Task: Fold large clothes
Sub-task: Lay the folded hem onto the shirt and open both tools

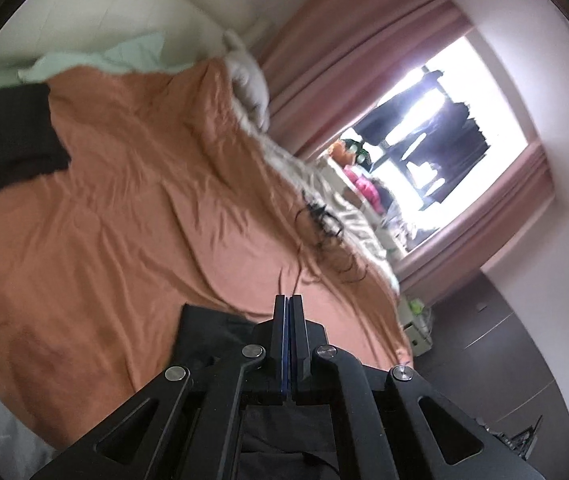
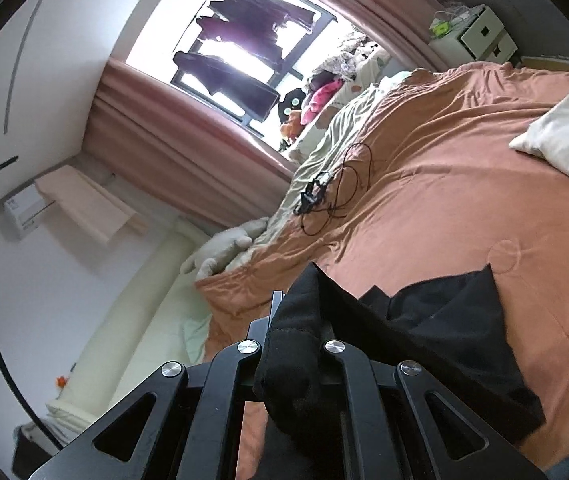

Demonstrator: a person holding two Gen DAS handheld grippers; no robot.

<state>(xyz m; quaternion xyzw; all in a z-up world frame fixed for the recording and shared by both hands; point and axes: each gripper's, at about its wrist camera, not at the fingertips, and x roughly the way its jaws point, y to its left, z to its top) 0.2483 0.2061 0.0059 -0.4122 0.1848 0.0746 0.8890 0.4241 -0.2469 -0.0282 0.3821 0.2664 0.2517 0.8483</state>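
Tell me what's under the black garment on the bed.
The black garment lies on the orange bedspread, which shows all around it. Whatever is beneath the covered patch is hidden; the right gripper pinches one edge.

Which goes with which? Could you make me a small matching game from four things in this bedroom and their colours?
Things:
1. garment held in the right gripper
2. bed cover
3. pillow
4. curtain

Colours:
A. dusty pink
B. black
C. white
D. orange

Pairs: 1-B, 2-D, 3-C, 4-A
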